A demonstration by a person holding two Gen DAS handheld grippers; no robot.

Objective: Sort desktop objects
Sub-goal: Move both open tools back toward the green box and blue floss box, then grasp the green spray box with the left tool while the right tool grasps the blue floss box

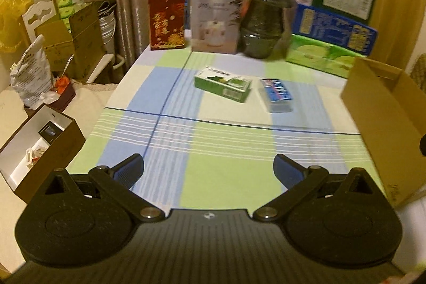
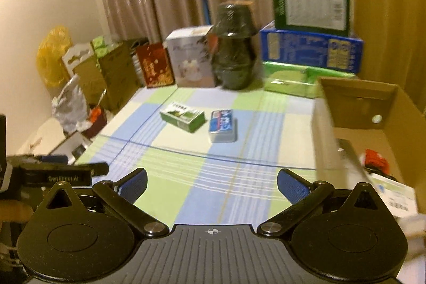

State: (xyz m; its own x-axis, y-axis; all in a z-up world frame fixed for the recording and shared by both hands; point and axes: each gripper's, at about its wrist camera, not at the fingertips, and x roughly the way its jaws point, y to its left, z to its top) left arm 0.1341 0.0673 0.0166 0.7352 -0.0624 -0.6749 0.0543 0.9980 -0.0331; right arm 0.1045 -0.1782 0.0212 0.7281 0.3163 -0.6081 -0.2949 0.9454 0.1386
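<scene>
Both tools are spread wide with nothing between their blue ribbed pads: the left gripper (image 1: 209, 172) sits low in its own view and the right gripper (image 2: 212, 185) low in the other, each over bare checked tablecloth (image 1: 226, 151). Two loose things are left to sort, lying just beside each other near the middle of both views: a flat green carton (image 1: 223, 83) with printed sides, and to its right a small blue-topped case (image 1: 277, 95) that looks like clear, rounded plastic. At the right edge stands an open cardboard box (image 2: 372, 108), plain brown and stiff, already holding a few items, among them something red (image 2: 376, 160) and a white packet (image 2: 396, 193), so the sorting seems partly done. Neither tool touches either loose thing yet. Along the top of the table stand taller boxes and a dark, glossy wrapped bundle (image 1: 263, 17), which look like backdrop rather than work.
</scene>
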